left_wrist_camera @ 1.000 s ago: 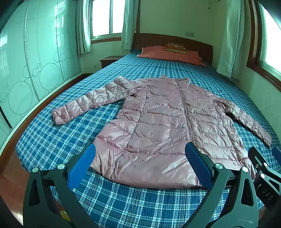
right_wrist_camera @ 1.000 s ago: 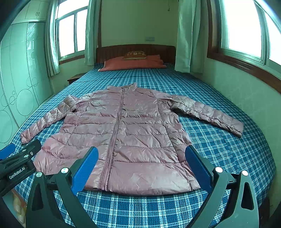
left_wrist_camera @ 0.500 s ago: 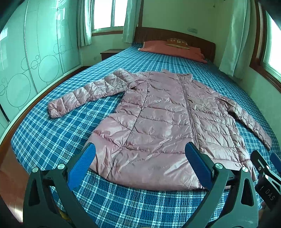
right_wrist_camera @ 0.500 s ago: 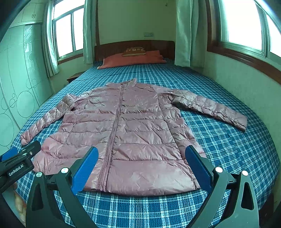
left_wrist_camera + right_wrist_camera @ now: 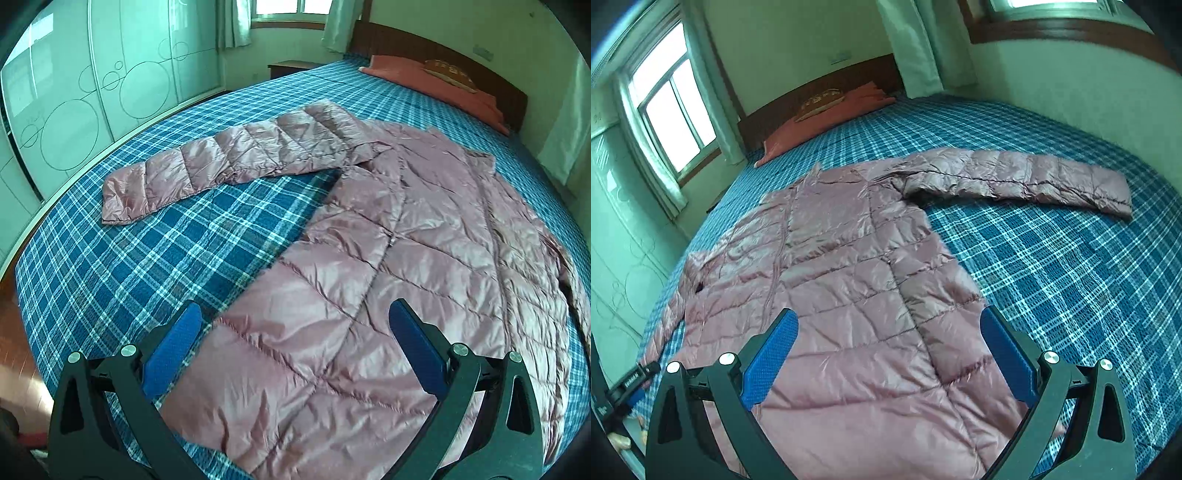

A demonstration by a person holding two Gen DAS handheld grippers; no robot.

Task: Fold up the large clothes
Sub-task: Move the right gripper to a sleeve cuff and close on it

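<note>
Jacket (image 5: 388, 266) flat on the plaid bed (image 5: 166, 251), zip up, both sleeves spread out to the sides. Versus half a second back, I've dropped both grippers lower and closer: hem now fills the bottom of each view, and each camera has swung outward toward its own sleeve. My left gripper (image 5: 295, 354) is wide open over the left hem corner, gripping nothing. My right gripper (image 5: 888, 356) is equally wide open over the right hem, empty too.
</note>
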